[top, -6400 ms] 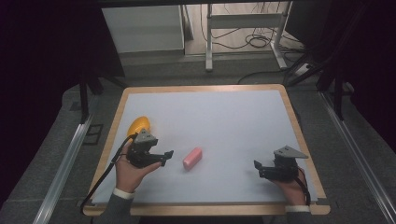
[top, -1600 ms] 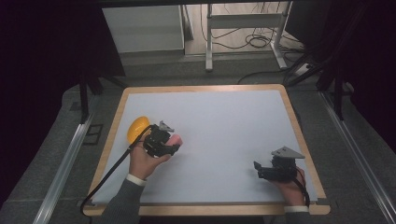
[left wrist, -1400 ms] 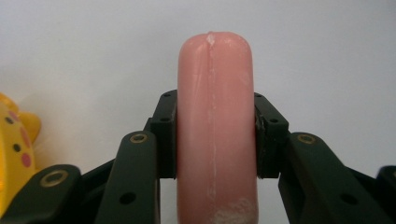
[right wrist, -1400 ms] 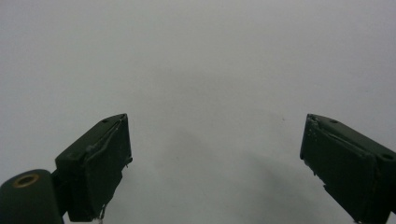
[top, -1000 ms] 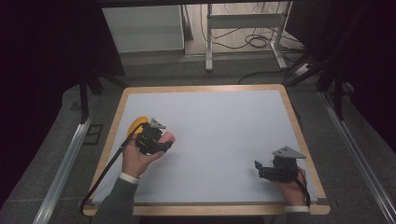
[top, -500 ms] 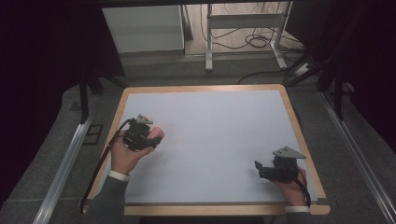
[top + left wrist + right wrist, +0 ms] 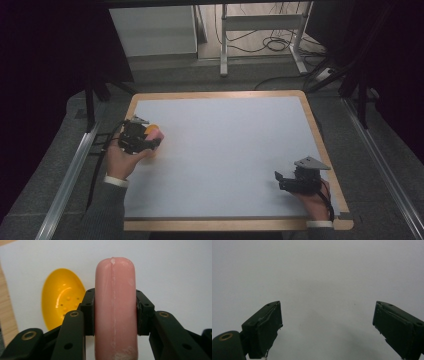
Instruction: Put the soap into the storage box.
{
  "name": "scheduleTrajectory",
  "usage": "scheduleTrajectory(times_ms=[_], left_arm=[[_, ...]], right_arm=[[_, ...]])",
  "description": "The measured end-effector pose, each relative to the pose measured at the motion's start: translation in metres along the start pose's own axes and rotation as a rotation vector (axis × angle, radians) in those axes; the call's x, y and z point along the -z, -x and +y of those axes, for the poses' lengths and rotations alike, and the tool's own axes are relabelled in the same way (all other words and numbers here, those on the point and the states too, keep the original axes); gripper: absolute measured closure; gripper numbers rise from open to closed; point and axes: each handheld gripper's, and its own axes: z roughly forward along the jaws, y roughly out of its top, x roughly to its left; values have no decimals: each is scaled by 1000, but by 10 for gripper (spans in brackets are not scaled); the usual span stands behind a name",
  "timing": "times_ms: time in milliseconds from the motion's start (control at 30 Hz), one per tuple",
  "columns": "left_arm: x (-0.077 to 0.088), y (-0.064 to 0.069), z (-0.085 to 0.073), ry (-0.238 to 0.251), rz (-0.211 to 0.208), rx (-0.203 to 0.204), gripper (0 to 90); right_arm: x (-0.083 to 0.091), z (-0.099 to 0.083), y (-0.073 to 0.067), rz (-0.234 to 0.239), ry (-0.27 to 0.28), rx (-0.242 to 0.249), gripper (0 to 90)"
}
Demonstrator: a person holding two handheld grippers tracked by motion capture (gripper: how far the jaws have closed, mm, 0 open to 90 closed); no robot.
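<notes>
A pink sausage-shaped piece (image 7: 115, 310) stands between the jaws of my left gripper (image 7: 115, 312), which is shut on its sides. In the high view that left gripper (image 7: 150, 139) holds the pink piece (image 7: 155, 134) over the table's left edge, above a yellow bowl (image 7: 150, 128) that it mostly hides. The left gripper view shows the yellow bowl (image 7: 62, 301) lying on the white surface, just left of and behind the pink piece. My right gripper (image 7: 281, 180) rests near the table's front right corner, and its jaws (image 7: 327, 327) stand wide apart with nothing between them.
The white table top (image 7: 225, 150) has a wooden rim (image 7: 215, 94). Metal rails (image 7: 65, 185) run along both sides on the floor. Beyond the far edge stand a white cabinet (image 7: 152, 30) and a metal frame with cables (image 7: 260, 30).
My left gripper took hold of the pink piece at the table's middle and carried it left and back to above the yellow bowl. The right gripper stayed put.
</notes>
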Motion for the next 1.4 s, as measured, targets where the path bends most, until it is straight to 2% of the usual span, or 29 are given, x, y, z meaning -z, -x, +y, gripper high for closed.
scheduleTrajectory(times_ms=[167, 300, 567, 800, 1000, 1400], left_arm=[[-2, -10, 5, -2, 3, 19, 602], [-5, -11, 6, 0, 16, 22, 602], [-11, -15, 7, -23, 26, 40, 602], [-21, -25, 4, -45, 15, 67, 602], [-30, -37, 1, -71, 26, 100, 602], [-44, -46, 0, -101, 35, 129, 602]], right_arm=[[-1, 0, 0, 1, -2, 3, 84], [-2, -1, 0, 0, -3, 2, 84], [-3, -1, 0, -2, -6, 0, 84], [-3, -2, -1, -4, -11, 4, 84], [-4, -2, -2, -3, -14, 6, 84], [-6, -2, -2, -6, -21, 8, 84]])
